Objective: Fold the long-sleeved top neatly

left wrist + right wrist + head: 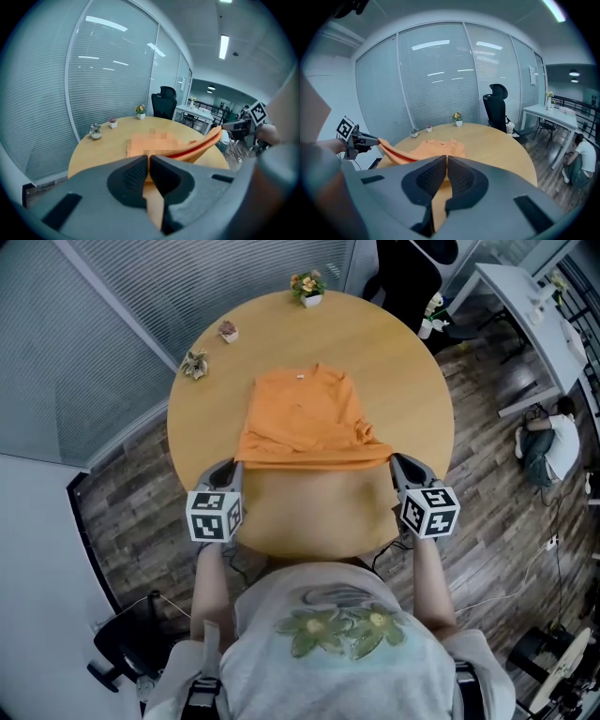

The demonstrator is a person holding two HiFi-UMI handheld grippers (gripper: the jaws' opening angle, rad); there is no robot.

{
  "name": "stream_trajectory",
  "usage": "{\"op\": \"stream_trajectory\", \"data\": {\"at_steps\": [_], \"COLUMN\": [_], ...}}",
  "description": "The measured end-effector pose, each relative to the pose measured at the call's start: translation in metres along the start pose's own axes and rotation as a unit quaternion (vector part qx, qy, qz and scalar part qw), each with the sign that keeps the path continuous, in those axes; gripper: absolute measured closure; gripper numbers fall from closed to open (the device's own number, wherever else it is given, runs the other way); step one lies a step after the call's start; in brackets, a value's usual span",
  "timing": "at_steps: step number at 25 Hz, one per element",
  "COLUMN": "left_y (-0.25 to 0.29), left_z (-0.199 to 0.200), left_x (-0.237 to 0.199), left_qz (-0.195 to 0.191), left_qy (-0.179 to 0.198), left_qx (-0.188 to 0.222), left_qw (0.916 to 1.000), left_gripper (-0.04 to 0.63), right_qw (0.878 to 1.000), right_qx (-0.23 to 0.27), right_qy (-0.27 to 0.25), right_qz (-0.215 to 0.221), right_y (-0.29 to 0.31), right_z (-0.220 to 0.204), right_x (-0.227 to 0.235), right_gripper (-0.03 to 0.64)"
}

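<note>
Orange long-sleeved top sits mid-table on the round wooden table, far part flat, near edge lifted off the surface and stretched between the two grippers. Left gripper and right gripper each have jaws pressed together, pinching a near corner of the fabric. Small potted plants stand along the far rim, well apart from the top.

Matt orange cloth top; smooth wood table.
</note>
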State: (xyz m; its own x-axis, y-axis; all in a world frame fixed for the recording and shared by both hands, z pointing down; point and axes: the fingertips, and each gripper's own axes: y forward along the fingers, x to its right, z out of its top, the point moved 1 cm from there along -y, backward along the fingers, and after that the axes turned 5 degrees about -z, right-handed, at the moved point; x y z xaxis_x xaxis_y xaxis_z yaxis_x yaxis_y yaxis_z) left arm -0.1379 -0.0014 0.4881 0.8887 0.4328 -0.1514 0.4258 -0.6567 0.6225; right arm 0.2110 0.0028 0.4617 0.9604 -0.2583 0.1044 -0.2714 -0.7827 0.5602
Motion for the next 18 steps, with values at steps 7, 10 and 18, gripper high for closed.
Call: {"op": "stream_trajectory", "data": {"at_steps": [7, 10, 18], "left_y": [0.054, 0.082, 0.150], "left_z": [0.054, 0.072, 0.082], "left_x": [-0.039, -0.061, -0.103], "left_qz": [0.000, 0.008, 0.013], "left_qy": [-0.023, -0.031, -0.042], "left_qx": [0.001, -0.005, -0.055], "left_qw": [0.9997, 0.9995, 0.9975], "left_gripper": [0.578, 0.578, 0.578], "right_qw": [1.000, 1.000, 0.999], "right_qx": [0.005, -0.002, -0.045], "right_qy": [-0.011, -0.010, -0.010], "right_qz": [0.002, -0.002, -0.007], "right_y": [0.070, 0.107, 0.194], "right_z": [0.061, 0.079, 0.088], "right_x": [0.020, 0.027, 0.048], "right_gripper": [0.594, 0.594, 0.594]}}
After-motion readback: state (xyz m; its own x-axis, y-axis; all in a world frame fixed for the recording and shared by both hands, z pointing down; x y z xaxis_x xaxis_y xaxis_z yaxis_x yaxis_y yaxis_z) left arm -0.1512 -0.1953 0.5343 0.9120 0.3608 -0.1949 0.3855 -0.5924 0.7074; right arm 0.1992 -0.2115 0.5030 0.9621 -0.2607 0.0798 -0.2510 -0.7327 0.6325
